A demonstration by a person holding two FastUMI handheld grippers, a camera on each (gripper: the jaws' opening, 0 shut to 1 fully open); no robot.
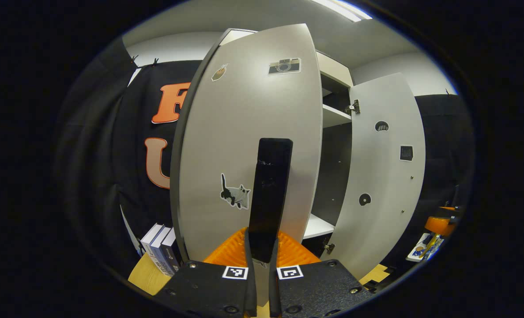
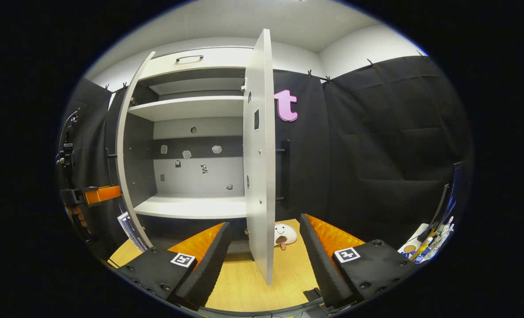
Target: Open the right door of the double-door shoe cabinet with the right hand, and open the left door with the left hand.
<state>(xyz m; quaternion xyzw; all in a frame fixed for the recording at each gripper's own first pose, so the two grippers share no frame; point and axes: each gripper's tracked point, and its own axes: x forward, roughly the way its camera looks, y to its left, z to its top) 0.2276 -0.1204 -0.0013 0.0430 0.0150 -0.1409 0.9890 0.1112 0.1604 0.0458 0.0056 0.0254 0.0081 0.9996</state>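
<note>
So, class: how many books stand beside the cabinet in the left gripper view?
3: books stand upright side by side on the wooden floor, just left of the left door. More may be hidden behind that door.

A light wooden tabletop (image 2: 239, 282) runs across the bottom of the right gripper view. The shoe cabinet (image 2: 191, 212) stands on it at centre left, and a small white smiling plush toy (image 2: 284, 235) lies beside it. In the left gripper view, three upright books (image 1: 161, 249) stand at lower left.
</note>
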